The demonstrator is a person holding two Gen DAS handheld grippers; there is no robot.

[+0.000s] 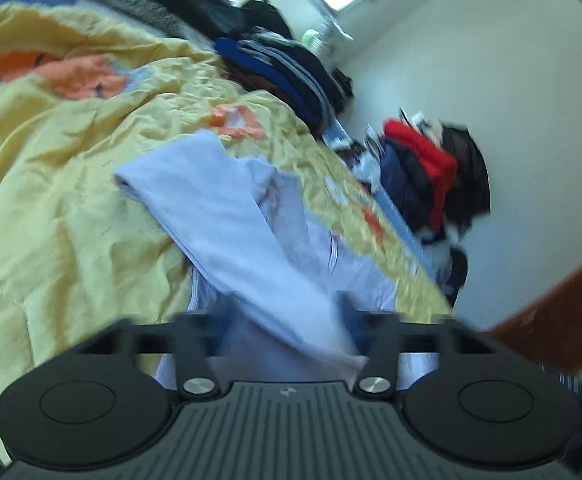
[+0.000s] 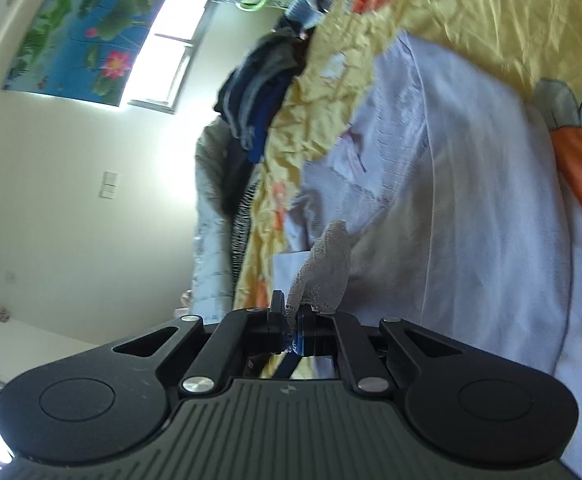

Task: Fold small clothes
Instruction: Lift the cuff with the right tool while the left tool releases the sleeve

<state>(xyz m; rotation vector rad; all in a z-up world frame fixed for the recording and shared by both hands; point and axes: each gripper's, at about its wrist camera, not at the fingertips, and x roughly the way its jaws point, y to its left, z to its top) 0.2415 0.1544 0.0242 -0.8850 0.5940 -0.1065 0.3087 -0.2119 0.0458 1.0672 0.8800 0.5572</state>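
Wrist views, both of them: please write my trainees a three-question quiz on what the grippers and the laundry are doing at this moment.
1. True or false: the right gripper has its fingers closed on a grey knit cloth.
2. The pale lilac garment lies on: A) a bare wooden floor; B) a yellow bedspread; C) a white table.
3. Fill in: the left gripper has its fingers ____, with the pale lilac garment running between them.

Key: 1 true; 2 B; 3 open.
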